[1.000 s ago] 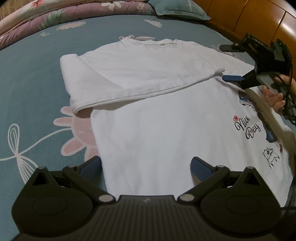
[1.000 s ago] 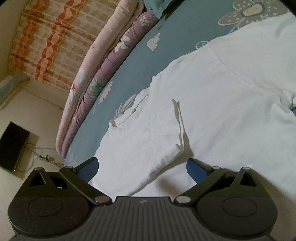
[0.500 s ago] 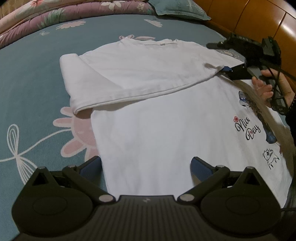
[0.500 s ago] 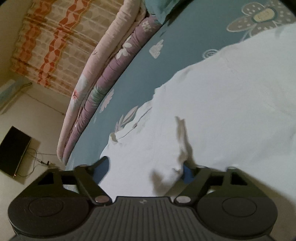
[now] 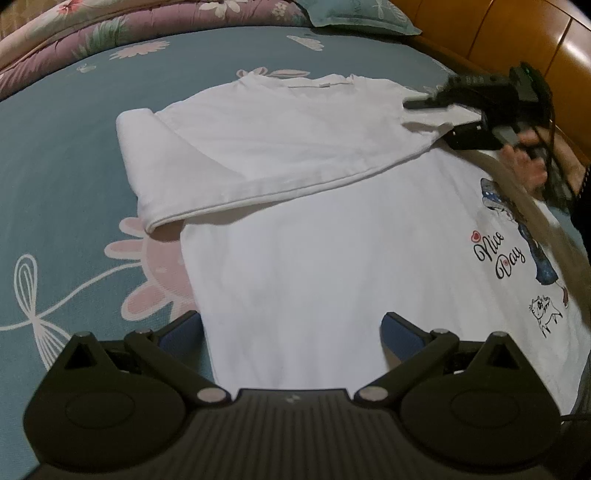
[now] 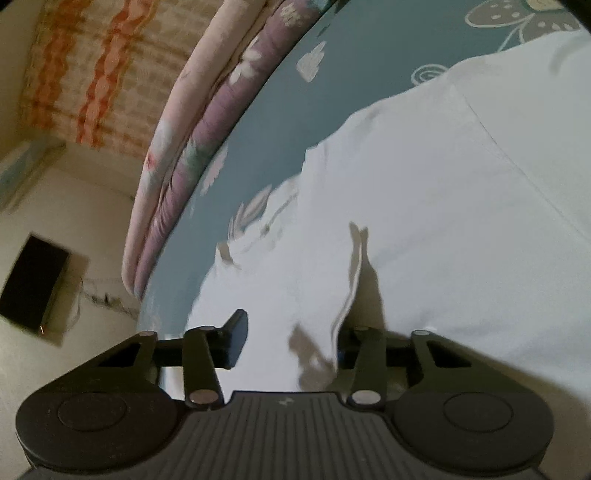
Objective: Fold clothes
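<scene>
A white T-shirt (image 5: 314,229) lies spread on the bed's blue floral sheet (image 5: 74,177), its printed "Nice Day" graphic (image 5: 498,254) toward the right edge of the bed. One side of the shirt is folded over across its upper part, forming a long doubled band that ends in a rounded fold (image 5: 136,162) toward the left side of the bed.

The left gripper (image 5: 291,328) hovers at the shirt's near hem with its blue-padded fingers (image 5: 400,332) spread wide apart, one over the sheet and one over the cloth, holding nothing.

The right gripper (image 6: 288,343) sits at the far right end of the folded band (near the wooden headboard (image 5: 517,33)). Its fingers are drawn partway in with white fabric bunched between them; whether they actually pinch the cloth I cannot tell, since a gap remains and the picture is blurred.

A pink and purple floral quilt (image 5: 110,33) runs along the far edge of the bed, and a teal pillow (image 5: 354,16) rests at the far corner.
</scene>
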### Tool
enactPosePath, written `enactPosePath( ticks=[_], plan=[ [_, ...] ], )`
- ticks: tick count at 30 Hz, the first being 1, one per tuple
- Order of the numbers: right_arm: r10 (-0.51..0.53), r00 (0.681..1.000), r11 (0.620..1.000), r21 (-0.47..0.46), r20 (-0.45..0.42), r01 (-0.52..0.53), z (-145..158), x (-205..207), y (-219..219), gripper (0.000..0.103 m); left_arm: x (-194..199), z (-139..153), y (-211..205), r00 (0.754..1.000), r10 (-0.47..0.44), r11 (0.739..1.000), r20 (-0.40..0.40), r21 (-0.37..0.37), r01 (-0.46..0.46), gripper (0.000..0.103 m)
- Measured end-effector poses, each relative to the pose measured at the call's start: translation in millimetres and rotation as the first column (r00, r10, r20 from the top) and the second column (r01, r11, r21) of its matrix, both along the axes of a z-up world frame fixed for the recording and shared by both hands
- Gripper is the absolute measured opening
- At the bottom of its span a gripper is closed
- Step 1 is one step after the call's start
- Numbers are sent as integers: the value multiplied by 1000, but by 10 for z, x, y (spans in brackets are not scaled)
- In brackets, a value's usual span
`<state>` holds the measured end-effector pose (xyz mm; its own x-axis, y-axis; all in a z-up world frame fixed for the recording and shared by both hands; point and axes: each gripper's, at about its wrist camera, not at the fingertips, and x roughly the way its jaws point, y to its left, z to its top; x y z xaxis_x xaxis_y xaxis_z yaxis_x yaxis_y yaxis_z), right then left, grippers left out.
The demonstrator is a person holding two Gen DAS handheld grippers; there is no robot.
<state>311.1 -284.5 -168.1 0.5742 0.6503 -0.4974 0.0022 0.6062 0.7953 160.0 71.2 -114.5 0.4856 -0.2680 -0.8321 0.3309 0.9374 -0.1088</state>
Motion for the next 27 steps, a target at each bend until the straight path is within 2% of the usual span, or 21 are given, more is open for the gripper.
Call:
enactPosePath(
  ticks=[1,3,4,6,8,11,14,21,24,27],
  plan=[
    [1,1000,1000,7,-4,-1,-33,-1,-23,8,2,0,0,1000,0,1000,-1,1,0,102],
    [-8,1000,999,46,-22,9,-117,22,-90,4,5,-1,0,1000,1,1000,-2,4,-1,102],
    [-12,999,998,66,-31,14,-160,34,-123,4,7,-1,-1,1000,1,1000,-2,5,-1,102],
    [9,1000,1000,3,-9,-9,-75,52,-52,7,10,-2,-1,1000,2,1000,-4,7,-2,102],
    [28,1000,998,-59,11,-27,46,65,28,16,14,-2,-1,1000,2,1000,-5,10,-2,102],
    [43,998,982,-184,53,-32,223,83,152,9,19,-3,-2,1000,3,1000,-7,13,-3,102],
    [77,990,960,-277,117,-42,441,84,283,9,23,0,3,1000,1,1000,-9,14,-1,102],
    [79,966,924,-382,247,22,948,148,259,9,-20,6,8,1000,2,1000,-5,14,-2,102],
    [53,966,911,-408,255,58,1003,180,147,9,-32,7,22,1000,2,1000,-3,11,-2,102],
    [7,974,905,-415,225,89,909,189,33,9,-39,11,34,1000,2,1000,-3,9,-2,102]
  ],
)
